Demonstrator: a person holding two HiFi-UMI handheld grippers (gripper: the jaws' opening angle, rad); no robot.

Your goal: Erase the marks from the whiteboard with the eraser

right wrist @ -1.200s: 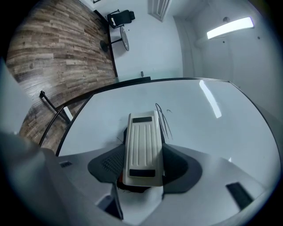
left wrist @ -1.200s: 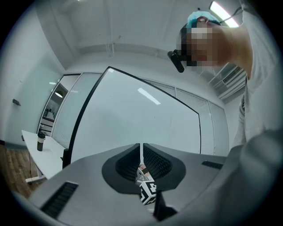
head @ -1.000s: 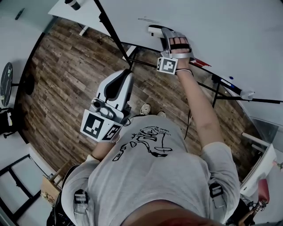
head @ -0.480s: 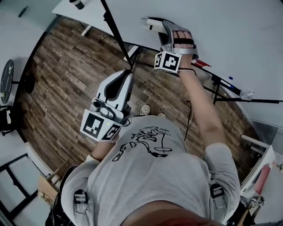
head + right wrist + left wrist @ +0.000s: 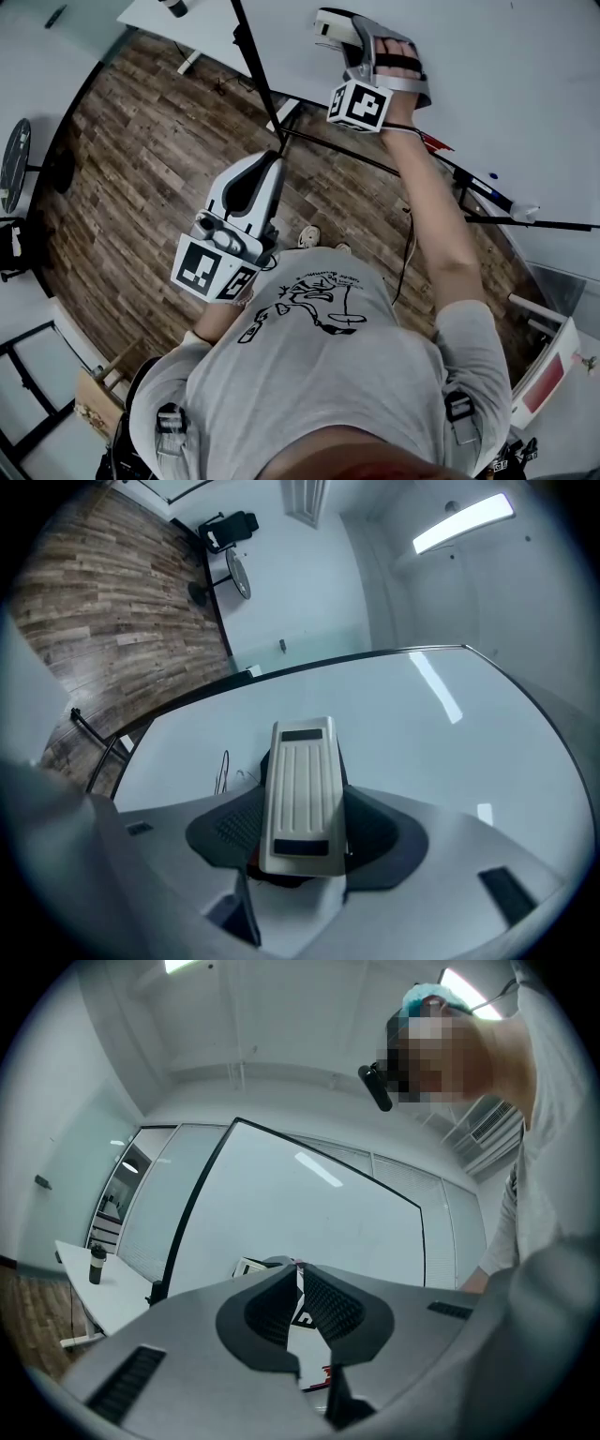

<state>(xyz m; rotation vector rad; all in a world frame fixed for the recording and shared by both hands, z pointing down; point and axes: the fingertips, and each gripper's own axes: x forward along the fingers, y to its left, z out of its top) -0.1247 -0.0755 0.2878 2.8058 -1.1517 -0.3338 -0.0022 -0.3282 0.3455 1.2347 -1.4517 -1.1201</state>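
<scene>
Over wood-plank floor (image 5: 141, 169), left gripper (image 5: 298, 1274) near the chest, jaws pressed together on nothing; farther out, right gripper (image 5: 302, 832) pinching the eraser (image 5: 300, 771) at the whiteboard (image 5: 422, 733), thin marks (image 5: 223, 771) partly cut off by its jaw.

Wood floor (image 5: 141, 159) fills left of head view. White tabletop (image 5: 178, 28) upper left w/ dark bottle (image 5: 174, 6) on it. Round black stool (image 5: 13, 164) at left edge, wooden crate (image 5: 98, 401) lower left. My grey tee (image 5: 319, 375), black print, bottom centre.
</scene>
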